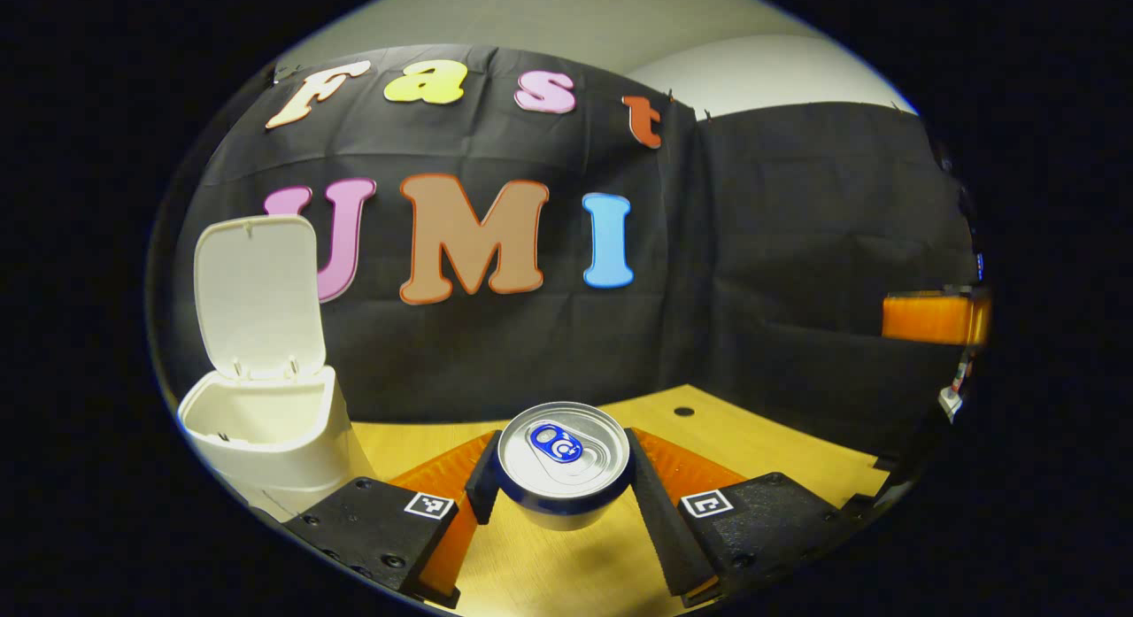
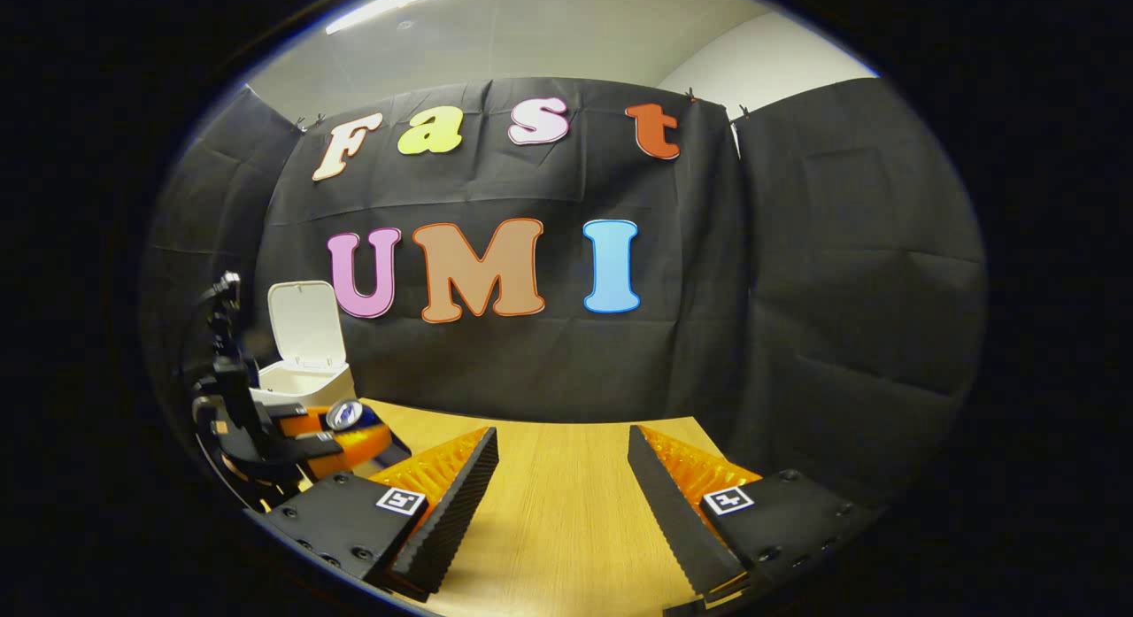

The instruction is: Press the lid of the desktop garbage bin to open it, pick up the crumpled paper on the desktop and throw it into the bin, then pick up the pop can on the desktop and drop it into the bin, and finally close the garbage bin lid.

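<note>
Left gripper (image 1: 563,489) clamped on pop can (image 1: 564,453), both fingers pressing its sides, can lifted off wooden desktop (image 1: 761,440). Bin (image 1: 270,427) off to left, lid (image 1: 257,294) standing open. My take: keep can upright, carry over opening, release low. Can smooth metal, slippery; bin matte white plastic. Right gripper (image 2: 563,484) wide open, holding nothing.

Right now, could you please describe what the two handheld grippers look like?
Both the left gripper and right gripper have two wedge-shaped fingers with ridged inner pads, each on a screwed block bearing a square black-and-white marker tag.
</note>
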`<state>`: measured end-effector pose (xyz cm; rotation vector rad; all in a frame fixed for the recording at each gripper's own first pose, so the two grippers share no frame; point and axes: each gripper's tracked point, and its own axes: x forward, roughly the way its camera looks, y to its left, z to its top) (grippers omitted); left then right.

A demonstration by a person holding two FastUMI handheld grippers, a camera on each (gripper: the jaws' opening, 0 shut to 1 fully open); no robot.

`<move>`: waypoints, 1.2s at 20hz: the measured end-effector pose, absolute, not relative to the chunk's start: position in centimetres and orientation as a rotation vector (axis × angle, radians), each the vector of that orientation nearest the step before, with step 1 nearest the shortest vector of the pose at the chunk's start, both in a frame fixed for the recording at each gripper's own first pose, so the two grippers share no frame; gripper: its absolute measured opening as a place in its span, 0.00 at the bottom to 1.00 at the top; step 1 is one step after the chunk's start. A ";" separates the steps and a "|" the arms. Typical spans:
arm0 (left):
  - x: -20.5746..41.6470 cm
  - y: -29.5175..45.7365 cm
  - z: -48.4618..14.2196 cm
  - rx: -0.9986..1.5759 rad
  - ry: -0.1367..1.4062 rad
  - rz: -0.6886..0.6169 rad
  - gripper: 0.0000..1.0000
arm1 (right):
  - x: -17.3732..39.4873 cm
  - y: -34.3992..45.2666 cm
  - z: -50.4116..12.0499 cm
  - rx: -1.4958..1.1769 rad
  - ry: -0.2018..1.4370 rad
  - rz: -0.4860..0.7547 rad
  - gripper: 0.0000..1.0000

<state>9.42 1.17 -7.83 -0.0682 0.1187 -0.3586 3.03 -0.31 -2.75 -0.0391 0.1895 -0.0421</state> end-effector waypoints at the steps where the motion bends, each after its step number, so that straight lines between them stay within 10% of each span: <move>1: 9.7 1.8 -6.3 -0.072 0.094 -0.347 0.78 | 3.0 -0.2 -2.8 -0.033 0.188 -0.040 0.98; 12: 13.5 13.9 -0.2 0.006 -0.015 -0.106 0.77 | 2.7 1.6 -4.1 -0.008 0.195 -0.026 0.98; 24: 15.3 25.9 -9.8 -0.084 0.249 0.142 0.78 | 3.3 3.0 -4.7 -0.021 0.215 -0.012 0.98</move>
